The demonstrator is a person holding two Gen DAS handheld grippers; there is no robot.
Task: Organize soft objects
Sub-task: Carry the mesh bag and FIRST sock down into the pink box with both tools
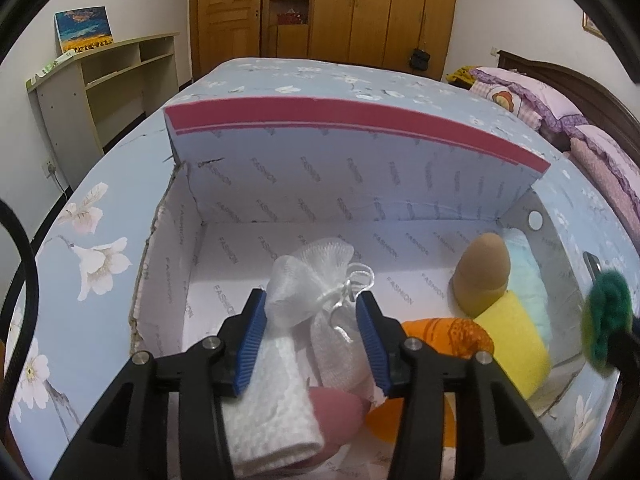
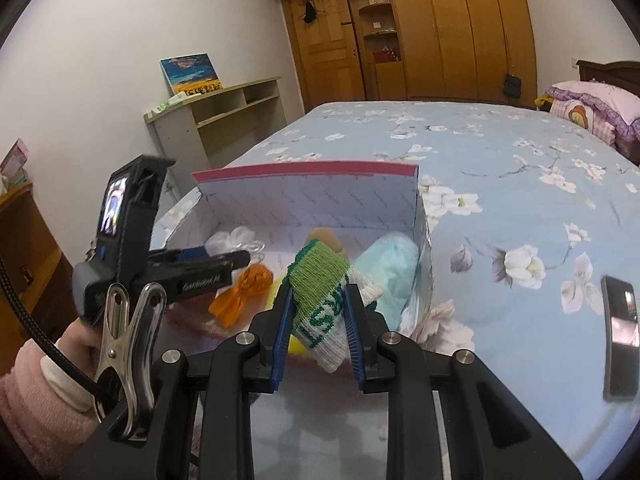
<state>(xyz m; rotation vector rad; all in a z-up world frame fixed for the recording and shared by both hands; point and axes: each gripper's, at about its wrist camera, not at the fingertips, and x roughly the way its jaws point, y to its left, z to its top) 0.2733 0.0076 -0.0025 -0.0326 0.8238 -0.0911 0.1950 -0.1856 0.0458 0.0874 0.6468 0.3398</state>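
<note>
An open cardboard box [image 1: 280, 184] with a raised red-edged lid stands on the bed; it also shows in the right wrist view [image 2: 312, 196]. My left gripper [image 1: 312, 300] is open over the box, its blue pads either side of a white mesh pouch [image 1: 316, 280] lying on a folded white cloth [image 1: 272, 392]. In the box lie a brown egg-shaped sponge [image 1: 484, 268], a yellow sponge [image 1: 516, 340], an orange plush [image 1: 452, 332], a pink item [image 1: 340, 408] and a light blue cloth [image 1: 524, 276]. My right gripper [image 2: 316, 300] is shut on a rolled green and white sock [image 2: 324, 292] above the box's near edge.
The box stands on a bed with a blue flowered sheet [image 2: 500, 168]. A black phone [image 2: 620, 336] lies on the sheet to the right of the box. Pink pillows [image 2: 596, 108] are at the head of the bed. A shelf unit [image 2: 216, 120] and wooden wardrobes [image 2: 440, 28] stand behind.
</note>
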